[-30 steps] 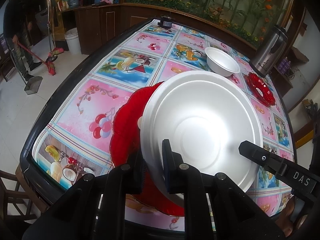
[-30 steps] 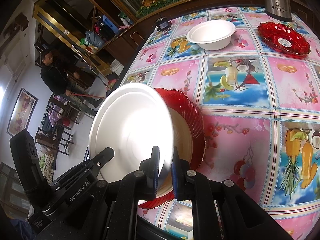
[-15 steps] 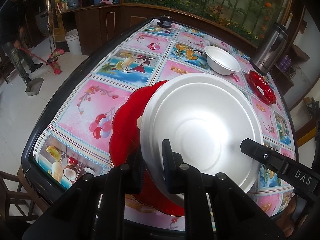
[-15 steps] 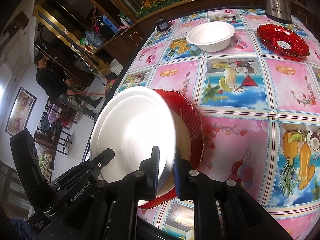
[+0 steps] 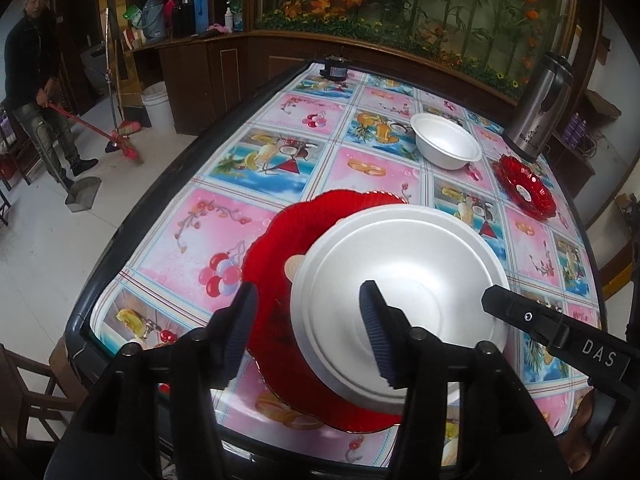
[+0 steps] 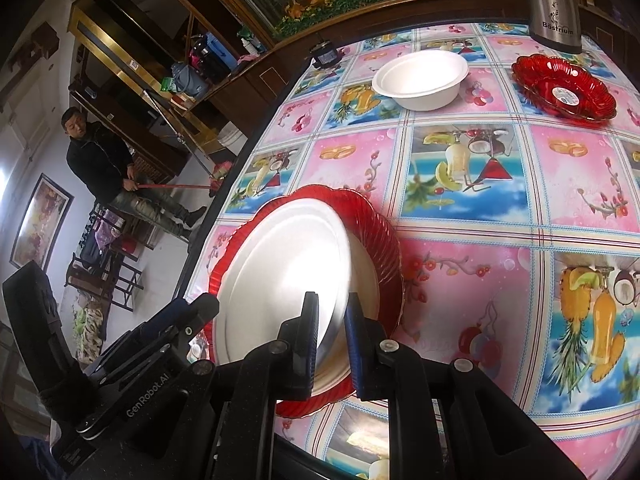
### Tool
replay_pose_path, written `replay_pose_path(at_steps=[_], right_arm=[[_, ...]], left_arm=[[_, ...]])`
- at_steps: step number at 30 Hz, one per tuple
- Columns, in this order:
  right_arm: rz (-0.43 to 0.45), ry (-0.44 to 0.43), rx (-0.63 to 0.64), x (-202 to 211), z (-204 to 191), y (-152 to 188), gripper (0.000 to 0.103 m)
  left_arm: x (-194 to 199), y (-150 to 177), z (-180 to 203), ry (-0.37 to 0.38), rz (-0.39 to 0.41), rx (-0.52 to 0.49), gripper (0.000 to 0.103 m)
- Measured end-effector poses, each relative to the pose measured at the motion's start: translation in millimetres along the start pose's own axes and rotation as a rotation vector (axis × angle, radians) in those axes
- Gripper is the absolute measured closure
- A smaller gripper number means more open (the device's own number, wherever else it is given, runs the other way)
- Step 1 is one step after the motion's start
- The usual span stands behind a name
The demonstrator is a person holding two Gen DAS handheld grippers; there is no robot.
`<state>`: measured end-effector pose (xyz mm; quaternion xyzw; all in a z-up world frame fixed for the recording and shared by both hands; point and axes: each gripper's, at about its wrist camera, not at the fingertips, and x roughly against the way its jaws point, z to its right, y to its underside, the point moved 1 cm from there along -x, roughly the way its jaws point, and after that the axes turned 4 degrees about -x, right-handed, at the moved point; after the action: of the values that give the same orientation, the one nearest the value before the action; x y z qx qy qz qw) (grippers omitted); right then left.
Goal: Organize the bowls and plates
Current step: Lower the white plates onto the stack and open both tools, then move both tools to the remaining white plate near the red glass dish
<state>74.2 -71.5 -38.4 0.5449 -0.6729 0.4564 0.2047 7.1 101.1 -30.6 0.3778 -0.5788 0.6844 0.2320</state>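
A large white foam bowl [image 5: 408, 296] sits on a big red scalloped plate [image 5: 280, 248] near the table's front edge. My left gripper [image 5: 308, 328] is open, its fingers spread on either side of the bowl's left rim. My right gripper [image 6: 330, 340] has its fingers a small gap apart around the bowl's right rim [image 6: 288, 272], and I cannot tell whether they still pinch it. The red plate shows under the bowl in the right wrist view [image 6: 384, 240]. A second white bowl [image 6: 420, 78] and a small red plate [image 6: 564, 88] stand at the far side.
The table has a bright fruit-print cloth [image 6: 520, 208] and a dark raised edge [image 5: 132, 216]. A steel thermos [image 5: 540, 120] stands at the far right and a small black object [image 5: 334, 68] at the far edge. A man sweeps the floor [image 5: 36, 92] on the left.
My left gripper has opened and let go of the white bowl. The bowl has come down onto the red plate. My right gripper's fingers have parted slightly.
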Motion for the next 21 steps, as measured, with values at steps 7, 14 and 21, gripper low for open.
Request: replay_pose_path(at_steps=[7,14,21], right_arm=[[0.012,-0.01,0.0,6,-1,-1,0.076],[0.037,-0.042,-0.014,18,3,-5,0.051],[0.07,-0.119,-0.114,39,24,-26,0.02]], left_arm=[[7,-5,0,-0.026,0.027,-0.013,0.041],[10,-18,3,0.003,0.027,-0.035,0.036],[2,-64,10,0.122,-0.038,-0.03,0.027]])
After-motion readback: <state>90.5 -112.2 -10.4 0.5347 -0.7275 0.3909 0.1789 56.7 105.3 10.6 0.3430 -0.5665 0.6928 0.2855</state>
